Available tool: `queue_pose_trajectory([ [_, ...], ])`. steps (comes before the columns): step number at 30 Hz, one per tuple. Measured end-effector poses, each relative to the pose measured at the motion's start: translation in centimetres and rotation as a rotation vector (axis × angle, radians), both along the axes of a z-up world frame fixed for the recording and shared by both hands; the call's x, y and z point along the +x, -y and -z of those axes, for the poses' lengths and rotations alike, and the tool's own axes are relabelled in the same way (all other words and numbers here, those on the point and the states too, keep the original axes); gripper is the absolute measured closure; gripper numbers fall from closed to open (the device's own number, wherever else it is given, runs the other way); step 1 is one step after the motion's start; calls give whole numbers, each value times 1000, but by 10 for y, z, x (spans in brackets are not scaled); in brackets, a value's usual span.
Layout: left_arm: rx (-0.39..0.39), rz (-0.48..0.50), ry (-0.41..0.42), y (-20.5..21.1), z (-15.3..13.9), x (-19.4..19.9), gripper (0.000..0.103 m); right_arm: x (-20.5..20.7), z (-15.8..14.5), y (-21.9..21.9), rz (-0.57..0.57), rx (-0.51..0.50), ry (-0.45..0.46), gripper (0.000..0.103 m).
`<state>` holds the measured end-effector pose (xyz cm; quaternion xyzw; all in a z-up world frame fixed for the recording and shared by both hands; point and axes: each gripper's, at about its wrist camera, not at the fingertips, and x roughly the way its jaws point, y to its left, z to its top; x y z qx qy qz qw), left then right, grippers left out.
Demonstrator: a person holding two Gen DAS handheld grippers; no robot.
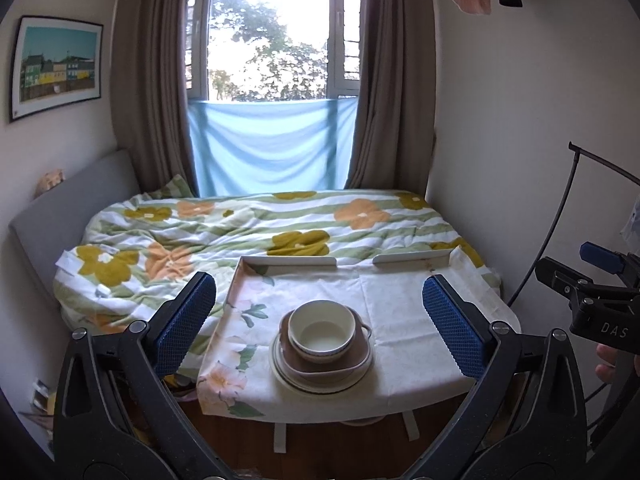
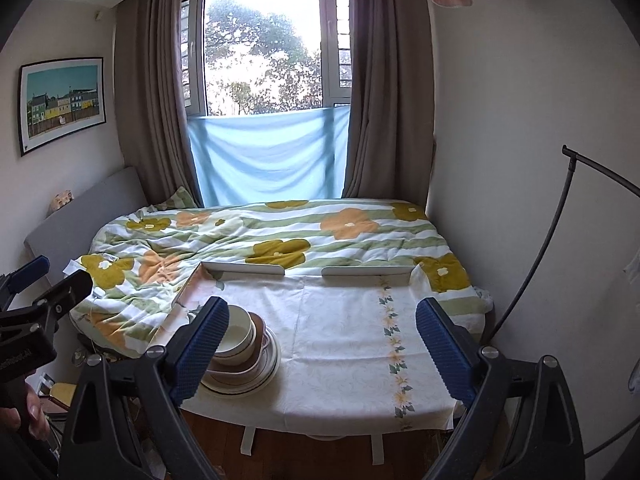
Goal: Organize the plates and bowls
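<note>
A small table (image 1: 400, 312) draped in a pale flowered cloth (image 2: 340, 340) stands at the near end of a bed. The bed carries a quilt (image 1: 248, 232) with green stripes and big orange and olive flowers. A low white rail (image 1: 296, 261) runs along the table's far edge, with a gap in the middle. Beyond the bed, brown curtains (image 1: 152, 80) frame a bright window (image 1: 272, 32), and a light blue sheet (image 1: 272, 148) hangs over its lower part. A framed picture (image 1: 56, 66) of coloured houses hangs on the left wall.

The dishes are gathered in one stack near the table's near edge: a cream bowl (image 1: 322, 330) sits in a brown square dish (image 1: 356, 360), which rests on a round plate (image 1: 288, 376).

The left gripper (image 1: 320, 328) is spread wide, its blue pads (image 1: 186, 320) on either side of the stack and well apart from it. The right gripper (image 2: 320, 344) is likewise spread, holding nothing.

The left wrist view shows the whole stack, centred. In the right wrist view it lies to the left, partly hidden behind that gripper's left pad, and this view shows a flower stripe (image 2: 396, 344) down the cloth's right side.
</note>
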<state>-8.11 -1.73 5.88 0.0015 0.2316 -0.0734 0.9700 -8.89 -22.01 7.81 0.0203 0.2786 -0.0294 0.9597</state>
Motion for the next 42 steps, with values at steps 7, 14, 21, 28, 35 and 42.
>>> queue_pose_trajectory([
  [7,12,6,14,10,0,-4,0,-4,-2,6,7,7,10,10],
  [14,29,5,20,15,0,-4,0,-5,-1,8,3,19,11,10],
  [21,34,-1,23,14,-1,-2,0,-4,0,6,-2,16,13,10],
  [28,26,1,21,13,-1,-1,0,-4,0,5,1,13,14,10],
  [35,25,4,25,14,-1,-2,0,-3,0,5,2,21,26,10],
  [42,29,7,31,19,0,-2,0,-3,-1,5,3,22,27,10],
])
